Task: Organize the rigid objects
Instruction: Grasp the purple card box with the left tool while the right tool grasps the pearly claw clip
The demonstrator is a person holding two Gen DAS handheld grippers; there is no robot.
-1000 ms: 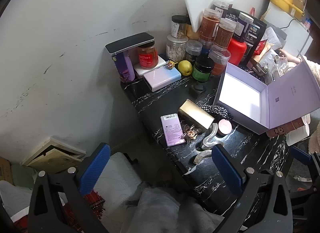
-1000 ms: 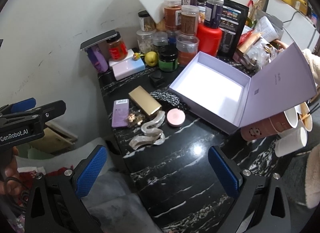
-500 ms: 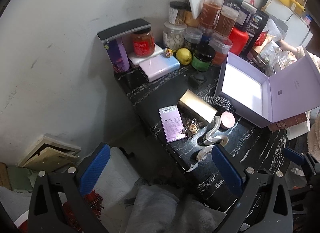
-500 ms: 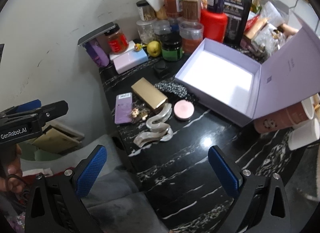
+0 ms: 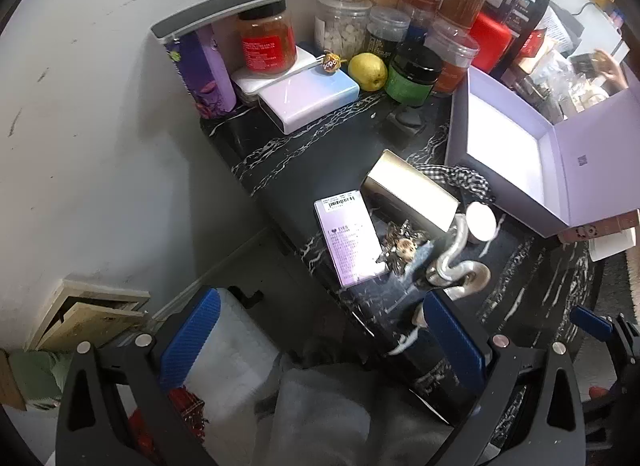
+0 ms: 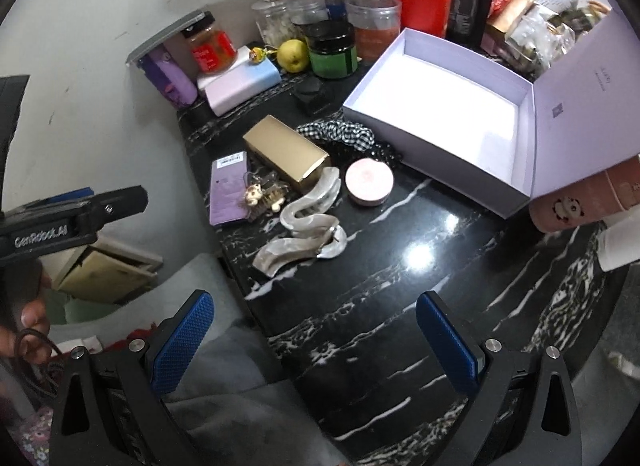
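Observation:
An open lilac box (image 6: 452, 113) with its lid up stands on the black marble table (image 6: 400, 286); it also shows in the left wrist view (image 5: 508, 149). In front of it lie a gold box (image 6: 286, 151) (image 5: 408, 193), a purple card box (image 6: 228, 189) (image 5: 350, 238), a small hair claw (image 6: 260, 197), two pearly wavy hair clips (image 6: 304, 221), a pink round compact (image 6: 369, 181) and a checked scrunchie (image 6: 340, 133). My left gripper (image 5: 320, 342) and right gripper (image 6: 316, 342) are both open and empty, above the table's near edge.
Jars (image 6: 372, 21), a red canister (image 6: 422, 1), a lemon (image 6: 294, 54), a green-labelled jar (image 6: 333, 50) and a pastel power bank (image 6: 244, 85) crowd the back by the white wall. A pink cup (image 6: 580, 201) lies at the right. Grey cloth (image 6: 240, 406) lies below.
Both grippers have moved forward and closer to the table; the objects appear larger. Nothing on the table has moved.

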